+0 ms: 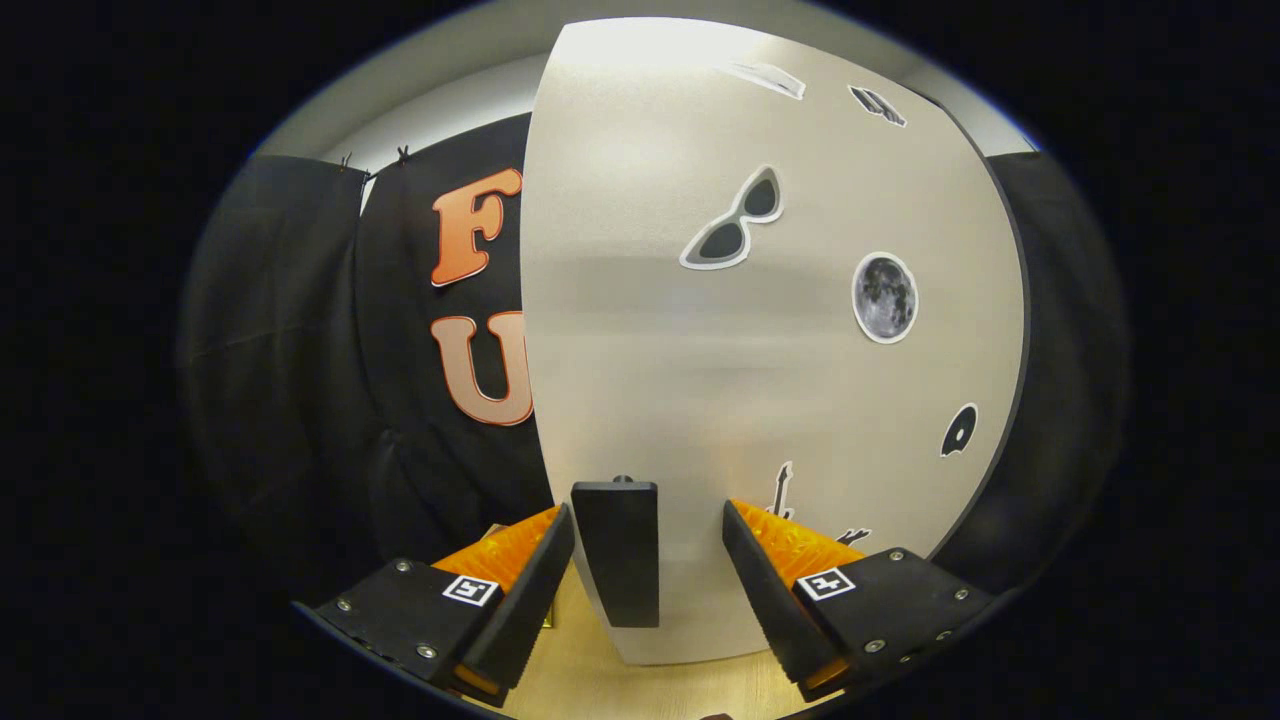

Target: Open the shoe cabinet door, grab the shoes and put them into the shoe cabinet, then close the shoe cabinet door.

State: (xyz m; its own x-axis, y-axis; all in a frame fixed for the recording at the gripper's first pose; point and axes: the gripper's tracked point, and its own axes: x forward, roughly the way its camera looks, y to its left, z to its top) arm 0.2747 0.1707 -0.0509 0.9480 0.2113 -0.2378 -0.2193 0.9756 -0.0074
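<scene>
The tool is spread wide around the cabinet door's handle, touching nothing, so closing off-centre risks slipping off.

Cabinet door handle between parted fingers

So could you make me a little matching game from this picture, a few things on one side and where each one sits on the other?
Things:
1. black handle
2. moon sticker
3. sunglasses sticker
4. wooden floor

Places:
A. under the cabinet door, below the open gripper
B. between the gripper's fingers, touched by neither
C. high on the door, left of the moon
D. on the door, right of and below the sunglasses

Pairs: 1-B, 2-D, 3-C, 4-A
</scene>
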